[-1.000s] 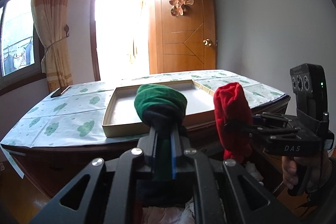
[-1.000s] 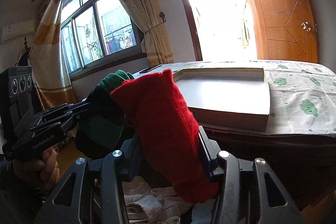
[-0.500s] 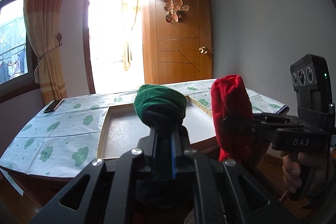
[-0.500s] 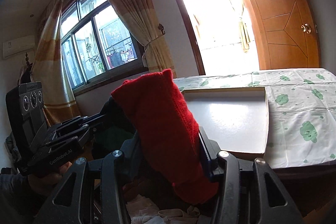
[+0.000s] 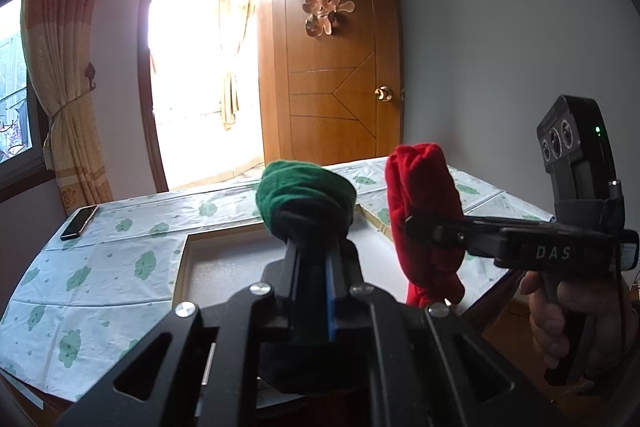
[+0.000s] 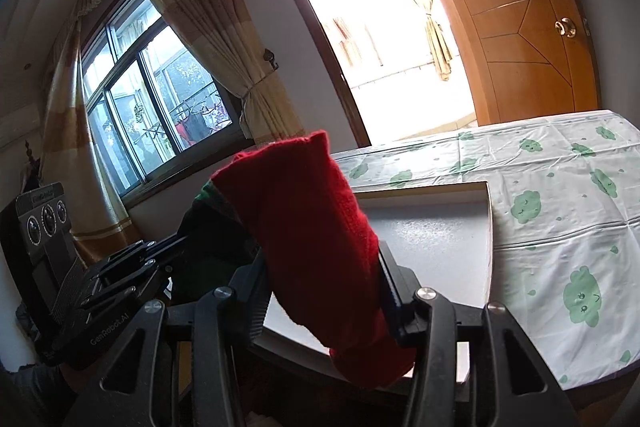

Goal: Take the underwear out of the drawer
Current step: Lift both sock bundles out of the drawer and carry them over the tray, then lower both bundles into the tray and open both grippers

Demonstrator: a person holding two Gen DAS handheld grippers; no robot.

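step: carrying underwear clear of drawer | left tongs (image 5: pixel 310 227) clenched on green roll (image 5: pixel 306 189) | right tongs (image 6: pixel 320 279) clamped on red roll (image 6: pixel 304 223) | both above worktop (image 6: pixel 560 187), near shallow box (image 6: pixel 440 227) | next: likely lower, release into box

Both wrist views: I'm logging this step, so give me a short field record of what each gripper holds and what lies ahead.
left gripper: shut on green roll
right gripper: shut on red roll
rolls: both held in the air, side by side, apart
ahead: shallow open box on cloud-print tablecloth
box contents: nothing visible
other item: phone at the table's far left edge
drawer: not in view
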